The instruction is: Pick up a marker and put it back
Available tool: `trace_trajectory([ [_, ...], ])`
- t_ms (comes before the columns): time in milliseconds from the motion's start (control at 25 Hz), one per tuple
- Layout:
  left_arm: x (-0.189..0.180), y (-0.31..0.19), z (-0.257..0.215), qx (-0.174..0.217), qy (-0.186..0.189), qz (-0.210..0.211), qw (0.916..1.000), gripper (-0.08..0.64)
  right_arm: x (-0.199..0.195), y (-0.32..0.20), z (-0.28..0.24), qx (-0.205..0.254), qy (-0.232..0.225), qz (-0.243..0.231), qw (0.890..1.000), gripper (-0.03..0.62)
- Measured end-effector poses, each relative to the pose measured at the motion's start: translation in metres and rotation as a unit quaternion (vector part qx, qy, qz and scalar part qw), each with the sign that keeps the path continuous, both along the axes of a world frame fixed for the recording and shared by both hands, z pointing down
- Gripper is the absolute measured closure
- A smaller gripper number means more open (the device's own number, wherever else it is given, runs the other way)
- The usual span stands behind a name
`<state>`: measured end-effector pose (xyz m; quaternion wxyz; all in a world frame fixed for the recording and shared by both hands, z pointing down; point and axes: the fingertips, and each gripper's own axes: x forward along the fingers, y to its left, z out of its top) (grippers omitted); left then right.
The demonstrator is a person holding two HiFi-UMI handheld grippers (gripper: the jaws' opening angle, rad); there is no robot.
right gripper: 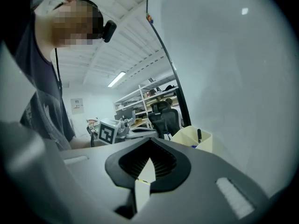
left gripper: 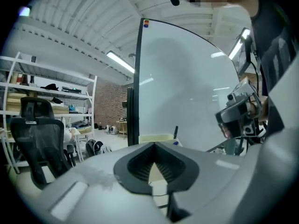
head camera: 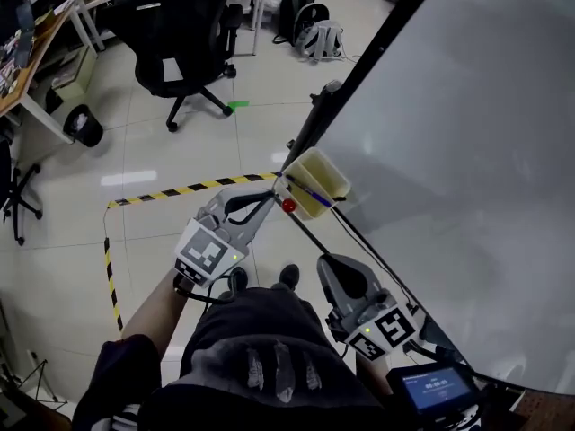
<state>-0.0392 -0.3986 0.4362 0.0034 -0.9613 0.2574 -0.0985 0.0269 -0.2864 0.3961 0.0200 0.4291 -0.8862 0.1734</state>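
Note:
A cream marker holder (head camera: 325, 176) hangs on the whiteboard's dark frame. A blue marker (head camera: 311, 194) lies across its front, with a red cap (head camera: 288, 206) just below it. My left gripper (head camera: 268, 197) is shut and empty, its tips just left of the holder. In the left gripper view the holder (left gripper: 150, 137) shows beyond the left gripper (left gripper: 154, 144), with a dark marker (left gripper: 176, 131) upright in it. My right gripper (head camera: 329, 264) is lower, near the frame, shut with nothing held. From the right gripper (right gripper: 150, 140) the holder (right gripper: 192, 140) and a marker (right gripper: 199, 135) lie ahead to the right.
The big whiteboard (head camera: 467, 142) fills the right side. A black office chair (head camera: 180, 34) and backpacks (head camera: 310, 25) stand on the tiled floor behind. Yellow-black tape (head camera: 180, 189) marks the floor. A small screen device (head camera: 436, 389) sits at the lower right.

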Motion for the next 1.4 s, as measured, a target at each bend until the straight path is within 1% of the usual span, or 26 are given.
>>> trace_trajectory([
  [80, 0.001, -0.011, 0.007, 0.000, 0.004, -0.009, 1.0000, 0.554, 0.002, -0.007, 0.000, -0.004, 0.000, -0.006, 1.000, 0.591],
  [160, 0.003, -0.018, 0.014, -0.001, 0.003, -0.009, 1.0000, 0.552, 0.004, -0.011, 0.000, -0.008, 0.001, -0.009, 1.000, 0.591],
  [200, 0.005, -0.020, 0.017, -0.003, 0.004, -0.004, 1.0000, 0.523, 0.005, -0.014, 0.000, -0.010, 0.003, -0.010, 1.000, 0.591],
  [280, 0.010, -0.025, 0.022, -0.008, 0.009, 0.009, 0.9999, 0.434, 0.007, -0.020, 0.001, -0.013, 0.005, -0.013, 1.000, 0.591],
  [400, 0.015, -0.031, 0.027, -0.015, 0.024, 0.019, 0.9994, 0.337, 0.008, -0.025, 0.005, -0.021, 0.006, -0.016, 1.000, 0.591],
  [480, 0.017, -0.033, 0.027, -0.019, 0.035, 0.026, 0.9989, 0.322, 0.008, -0.027, 0.006, -0.026, 0.007, -0.016, 1.000, 0.591],
  [600, 0.022, -0.038, 0.031, -0.016, 0.037, 0.033, 0.9987, 0.324, 0.008, -0.031, 0.009, -0.031, 0.007, -0.016, 0.999, 0.591],
  [800, 0.030, -0.044, 0.041, -0.011, 0.040, 0.034, 0.9985, 0.359, 0.009, -0.034, 0.016, -0.035, 0.011, -0.015, 0.999, 0.591],
  [880, 0.032, -0.045, 0.039, -0.006, 0.048, 0.033, 0.9983, 0.382, 0.011, -0.034, 0.017, -0.038, 0.013, -0.012, 0.999, 0.591],
  [960, 0.033, -0.048, 0.036, 0.003, 0.055, 0.025, 0.9982, 0.433, 0.012, -0.034, 0.018, -0.039, 0.014, -0.010, 0.999, 0.591],
  [1040, 0.031, -0.050, 0.038, 0.013, 0.049, 0.019, 0.9985, 0.482, 0.013, -0.033, 0.020, -0.041, 0.014, -0.009, 0.999, 0.591],
  [1200, 0.030, -0.051, 0.033, 0.028, 0.044, 0.010, 0.9986, 0.499, 0.014, -0.031, 0.021, -0.044, 0.016, -0.008, 0.999, 0.591],
  [1320, 0.032, -0.048, 0.029, 0.042, 0.032, 0.010, 0.9985, 0.519, 0.014, -0.032, 0.021, -0.043, 0.016, -0.009, 0.999, 0.591],
  [1400, 0.034, -0.046, 0.029, 0.048, 0.025, 0.009, 0.9985, 0.520, 0.015, -0.032, 0.021, -0.042, 0.014, -0.010, 0.999, 0.591],
])
